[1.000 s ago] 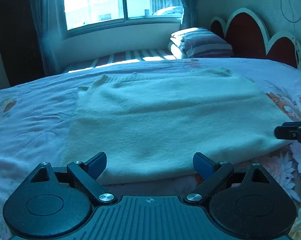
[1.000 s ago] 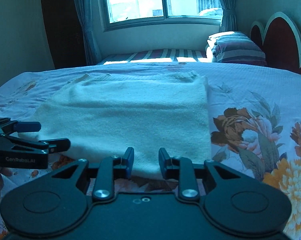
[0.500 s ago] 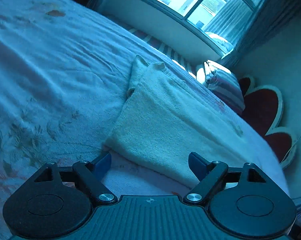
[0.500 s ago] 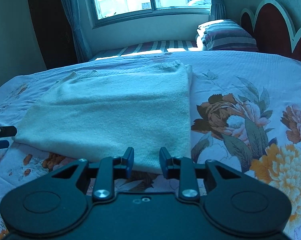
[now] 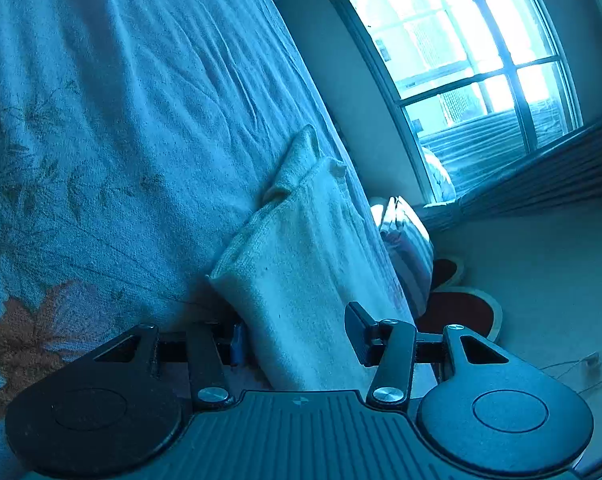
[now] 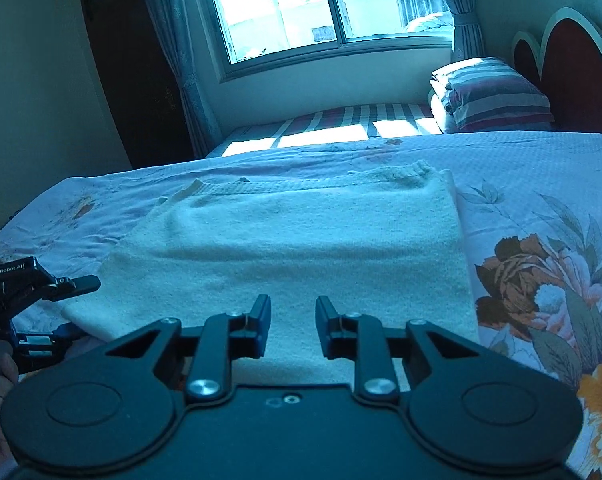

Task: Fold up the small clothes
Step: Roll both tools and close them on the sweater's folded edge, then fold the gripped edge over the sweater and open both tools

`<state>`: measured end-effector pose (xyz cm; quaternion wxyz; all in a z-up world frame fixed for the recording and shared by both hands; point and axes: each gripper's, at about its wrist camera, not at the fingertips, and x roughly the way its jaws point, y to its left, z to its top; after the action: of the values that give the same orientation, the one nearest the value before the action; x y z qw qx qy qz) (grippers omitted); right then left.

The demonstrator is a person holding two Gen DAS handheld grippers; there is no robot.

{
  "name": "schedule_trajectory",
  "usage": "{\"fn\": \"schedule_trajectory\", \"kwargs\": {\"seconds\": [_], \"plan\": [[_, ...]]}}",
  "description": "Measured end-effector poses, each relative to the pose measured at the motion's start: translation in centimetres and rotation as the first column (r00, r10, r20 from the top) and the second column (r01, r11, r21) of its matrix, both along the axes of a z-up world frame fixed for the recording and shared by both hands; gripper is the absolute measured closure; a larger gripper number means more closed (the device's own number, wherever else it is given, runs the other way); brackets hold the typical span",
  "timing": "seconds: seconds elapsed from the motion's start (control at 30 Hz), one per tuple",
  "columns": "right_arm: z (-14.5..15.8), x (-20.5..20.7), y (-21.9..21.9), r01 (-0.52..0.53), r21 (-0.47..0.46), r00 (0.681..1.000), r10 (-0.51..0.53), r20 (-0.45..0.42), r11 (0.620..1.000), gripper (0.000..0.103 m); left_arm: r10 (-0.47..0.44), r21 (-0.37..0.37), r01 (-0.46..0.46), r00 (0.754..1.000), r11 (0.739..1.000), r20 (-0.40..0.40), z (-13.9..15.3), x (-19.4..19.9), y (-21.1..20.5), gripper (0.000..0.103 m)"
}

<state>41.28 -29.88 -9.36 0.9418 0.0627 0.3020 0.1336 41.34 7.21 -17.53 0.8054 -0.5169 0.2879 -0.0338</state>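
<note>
L tongs are sitting turned on their side at the near-left corner of the cream sweater, one finger slipped low by the bedspread, the other above the knit, so the folded edge is standing between them. They're closing right now w/ the cloth in the gap; the upper pad is still showing a gap off the fabric, so no pinch yet, as far as I can tell. Probably turned that way to scoop the edge from the side rather than poke down into the bed.

R tongs are hovering over the near hem, right of centre, narrow gap, slowly closing, fabric below/behind them but nothing visibly gripped. My guess: both are taking the near edge to carry it away toward the far end for the next fold.

The sweater is lying flat on the bed, already folded into a rough rectangle, sleeves tucked in. The ribbed edge is pointing away toward the window, plain edge nearest the tongs. The long axis looks to be running left-right across the bed, tho fisheye is making that hard to call. A striped pillow is sitting far right, well apart, by the headboard.
</note>
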Motion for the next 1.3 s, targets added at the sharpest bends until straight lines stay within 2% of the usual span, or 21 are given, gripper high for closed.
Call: {"fn": "schedule_trajectory", "kwargs": {"seconds": [0.13, 0.2, 0.3, 0.53, 0.6, 0.67, 0.77, 0.9, 0.97, 1.0, 1.03, 1.07, 1.17, 1.2, 1.27, 1.3], "plan": [[-0.4, 1.2, 0.7, -0.007, -0.003, 1.000, 0.007, -0.013, 1.000, 0.078, 0.011, 0.047, -0.011, 1.000, 0.999, 0.008, -0.2, 1.5, -1.0, 0.054], [-0.6, 2.2, 1.2, -0.007, -0.013, 1.000, 0.007, -0.017, 1.000, 0.079, 0.021, 0.052, -0.020, 1.000, 0.998, -0.007, -0.3, 1.8, -0.9, 0.099], [-0.7, 4.0, 2.1, -0.017, -0.016, 1.000, 0.017, -0.018, 1.000, 0.085, 0.053, 0.048, -0.054, 0.998, 0.997, 0.019, -0.2, 0.9, 0.2, 0.097], [-1.2, 7.6, 6.0, -0.084, -0.010, 0.996, 0.083, -0.006, 0.996, 0.097, -0.003, 0.117, -0.004, 0.998, 0.993, 0.065, 1.2, 0.9, 0.6, 0.097], [-1.9, 8.5, 6.9, -0.071, -0.042, 0.997, 0.070, -0.036, 0.997, 0.101, -0.020, 0.141, 0.009, 0.997, 0.990, 0.075, 1.8, 1.0, 0.6, 0.097], [-3.4, 9.5, 7.0, -0.051, -0.029, 0.995, 0.048, -0.087, 0.998, 0.102, -0.047, 0.173, 0.028, 0.993, 0.985, 0.107, 2.8, 1.2, 0.5, 0.097], [-4.0, 9.3, 6.5, -0.026, 0.026, 0.997, 0.028, -0.072, 0.999, 0.103, -0.105, 0.232, 0.067, 0.982, 0.970, 0.154, 4.7, 1.9, -0.2, 0.097], [-4.6, 9.1, 5.1, 0.013, 0.139, 0.996, 0.000, -0.090, 0.990, 0.103, -0.224, 0.353, 0.140, 0.952, 0.925, 0.207, 8.6, 3.6, -2.4, 0.097], [-4.8, 8.9, 4.6, 0.032, 0.188, 0.996, -0.015, -0.093, 0.982, 0.103, -0.337, 0.432, 0.216, 0.914, 0.876, 0.228, 10.9, 4.8, -4.7, 0.097], [-5.0, 8.7, 3.9, 0.051, 0.240, 0.995, -0.027, -0.100, 0.969, 0.103, -0.403, 0.474, 0.258, 0.884, 0.842, 0.235, 12.3, 5.4, -6.2, 0.097], [-5.5, 8.3, 2.8, 0.082, 0.322, 0.992, -0.047, -0.115, 0.943, 0.103, -0.479, 0.517, 0.307, 0.846, 0.799, 0.236, 13.6, 6.1, -8.0, 0.097], [-5.9, 8.0, 2.1, 0.101, 0.366, 0.990, -0.059, -0.125, 0.925, 0.103, -0.545, 0.550, 0.357, 0.808, 0.755, 0.224, 14.3, 6.8, -9.8, 0.097], [-6.1, 6.2, 0.7, 0.135, 0.437, 0.989, -0.094, -0.113, 0.889, 0.103, -0.729, 0.613, 0.513, 0.666, 0.601, 0.157, 15.2, 8.4, -15.7, 0.097], [-6.5, 5.4, -0.3, 0.170, 0.480, 0.985, -0.127, -0.120, 0.860, 0.103, -0.781, 0.639, 0.557, 0.614, 0.530, 0.113, 15.0, 8.9, -17.7, 0.097], [-6.8, 3.3, -2.9, 0.277, 0.554, 0.960, -0.243, -0.137, 0.785, 0.101, -0.837, 0.645, 0.626, 0.546, 0.438, 0.039, 14.2, 9.4, -20.3, 0.097], [-6.4, 1.6, -4.3, 0.343, 0.571, 0.934, -0.339, -0.118, 0.746, 0.089, -0.872, 0.618, 0.694, 0.489, 0.368, -0.030, 13.4, 9.9, -21.7, 0.097]]}}
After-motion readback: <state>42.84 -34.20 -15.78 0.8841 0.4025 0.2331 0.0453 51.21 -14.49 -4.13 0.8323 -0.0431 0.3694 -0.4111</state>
